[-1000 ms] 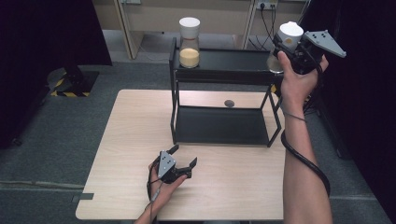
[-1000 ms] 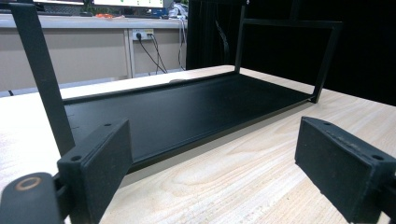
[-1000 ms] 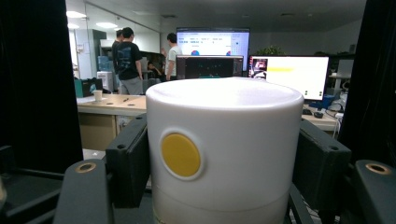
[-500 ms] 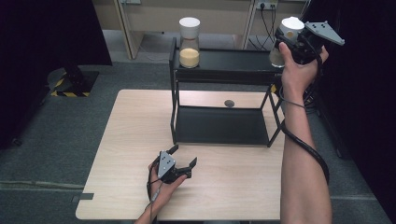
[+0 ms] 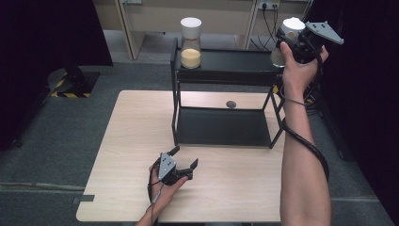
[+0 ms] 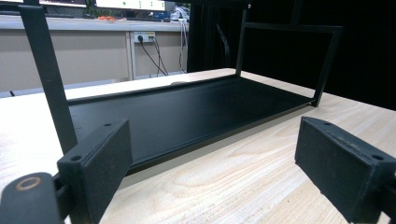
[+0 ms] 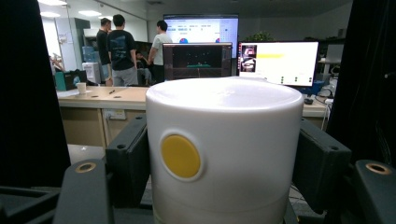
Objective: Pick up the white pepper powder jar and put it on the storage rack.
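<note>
- Since a second ago, right gripper (image 5: pixel 295 35) has carried the jar (image 7: pixel 224 149) slightly higher.
- Smooth white cylindrical lid, round yellow dot, clamped between its jaws.
- Left gripper (image 5: pixel 184 159): jaws wide, flat pads above pale wooden worktop (image 6: pixel 243 186).

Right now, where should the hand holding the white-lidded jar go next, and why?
Probably lower it onto the right end of the rack's top shelf. The right tool is shut on the white-lidded jar, held in the air by that end, and that stretch looks bare. Another jar already stands at the shelf's left end.
</note>
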Tool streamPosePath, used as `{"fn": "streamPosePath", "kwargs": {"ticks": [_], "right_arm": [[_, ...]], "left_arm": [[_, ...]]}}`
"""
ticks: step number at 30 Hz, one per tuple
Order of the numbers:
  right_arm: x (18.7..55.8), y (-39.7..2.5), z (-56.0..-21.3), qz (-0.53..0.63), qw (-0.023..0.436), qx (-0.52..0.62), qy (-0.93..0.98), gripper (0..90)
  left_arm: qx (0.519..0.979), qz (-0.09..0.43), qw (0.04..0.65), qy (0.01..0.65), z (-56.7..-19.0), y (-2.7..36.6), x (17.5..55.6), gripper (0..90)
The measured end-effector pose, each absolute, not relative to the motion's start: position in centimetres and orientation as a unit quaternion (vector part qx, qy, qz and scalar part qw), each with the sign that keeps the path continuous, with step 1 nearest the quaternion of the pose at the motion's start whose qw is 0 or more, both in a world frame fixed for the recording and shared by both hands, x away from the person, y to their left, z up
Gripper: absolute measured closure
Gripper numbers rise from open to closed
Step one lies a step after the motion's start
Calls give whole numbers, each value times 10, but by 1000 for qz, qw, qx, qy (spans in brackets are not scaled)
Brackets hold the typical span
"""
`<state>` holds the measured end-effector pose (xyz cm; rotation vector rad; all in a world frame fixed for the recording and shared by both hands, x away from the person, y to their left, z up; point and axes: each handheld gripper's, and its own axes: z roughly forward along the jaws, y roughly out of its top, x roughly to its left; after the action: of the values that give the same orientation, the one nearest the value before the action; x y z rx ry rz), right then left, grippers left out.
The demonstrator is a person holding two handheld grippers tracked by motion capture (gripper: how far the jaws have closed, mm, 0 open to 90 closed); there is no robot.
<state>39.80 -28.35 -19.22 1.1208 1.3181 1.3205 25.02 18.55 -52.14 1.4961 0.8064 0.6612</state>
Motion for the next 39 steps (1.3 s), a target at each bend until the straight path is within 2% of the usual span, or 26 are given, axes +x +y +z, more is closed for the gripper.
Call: {"fn": "streamPosePath", "kwargs": {"ticks": [23, 31, 39], "right_arm": [[403, -278, -204, 527, 468, 452, 546, 300], [400, -281, -202, 540, 459, 459, 537, 150], [392, -284, -207, 549, 450, 455, 539, 88]], "left_arm": [[652, 290, 609, 347, -521, 184, 250, 106], [652, 291, 608, 347, -520, 184, 250, 105], [654, 289, 607, 347, -520, 183, 250, 105]]}}
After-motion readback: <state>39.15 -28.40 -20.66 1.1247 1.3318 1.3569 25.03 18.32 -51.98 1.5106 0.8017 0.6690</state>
